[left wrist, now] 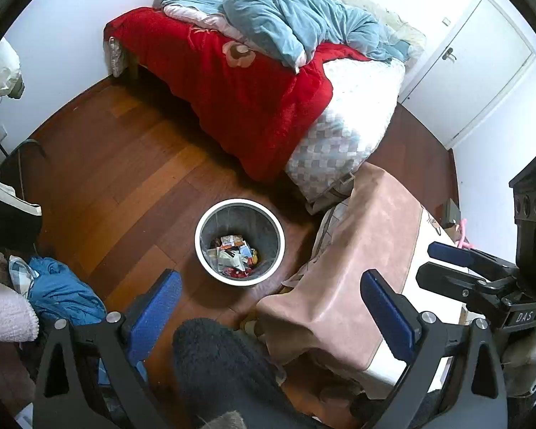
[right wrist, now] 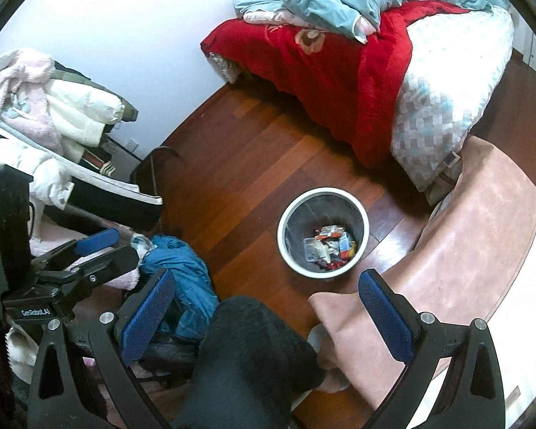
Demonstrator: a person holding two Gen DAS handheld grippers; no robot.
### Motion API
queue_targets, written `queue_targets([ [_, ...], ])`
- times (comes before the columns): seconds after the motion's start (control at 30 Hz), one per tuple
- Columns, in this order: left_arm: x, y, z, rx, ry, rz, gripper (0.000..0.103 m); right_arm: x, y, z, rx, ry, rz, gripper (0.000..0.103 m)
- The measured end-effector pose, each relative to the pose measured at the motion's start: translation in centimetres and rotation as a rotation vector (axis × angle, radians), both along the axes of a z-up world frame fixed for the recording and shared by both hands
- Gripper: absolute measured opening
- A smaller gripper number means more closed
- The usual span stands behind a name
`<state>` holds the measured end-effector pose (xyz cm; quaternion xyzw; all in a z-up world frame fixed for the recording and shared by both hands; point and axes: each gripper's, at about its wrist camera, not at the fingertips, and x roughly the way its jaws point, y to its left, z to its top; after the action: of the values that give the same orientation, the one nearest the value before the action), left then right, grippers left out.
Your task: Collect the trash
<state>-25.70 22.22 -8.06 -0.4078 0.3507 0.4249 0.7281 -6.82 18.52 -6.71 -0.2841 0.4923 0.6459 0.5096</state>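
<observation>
A wooden floor [left wrist: 125,164] fills the middle of both views. Against the white wall stands a bed [left wrist: 357,114] with a checked mattress cover, a red blanket [left wrist: 239,96] hanging over its near side, and a crumpled blue quilt [left wrist: 286,25] lying on top. A white door [left wrist: 482,60] shows beyond the bed's far end in the left wrist view. A table under a pinkish cloth [left wrist: 357,257] occupies the right foreground, its corner near the bed's foot. On the opposite side, a heap of clothes [right wrist: 53,114], white, pink and black, is piled up, with a blue garment [right wrist: 185,271] lying on the floor just beside it. A round bin [left wrist: 239,241] with a white rim stands upright on the floor between the table and the blue garment, apart from both. The trash [left wrist: 236,255], a jumble of wrappers and packets, lies at the bottom of the bin. A dark fuzzy shape [right wrist: 253,350], apparently the person's leg, sits at the bottom centre. The left gripper [left wrist: 271,314] is held above the floor, jaws spread wide with nothing between the blue pads. The right gripper [right wrist: 264,314] is likewise released and empty, raised beside the table edge.
</observation>
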Motion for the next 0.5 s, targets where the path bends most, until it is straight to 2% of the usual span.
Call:
queue_targets([
  [0.5, 0.0, -1.2, 1.3, 0.034, -0.008, -0.015, 0.102, -0.7, -0.5, 1.3, -0.016, 0.01, 0.045, 0.103],
])
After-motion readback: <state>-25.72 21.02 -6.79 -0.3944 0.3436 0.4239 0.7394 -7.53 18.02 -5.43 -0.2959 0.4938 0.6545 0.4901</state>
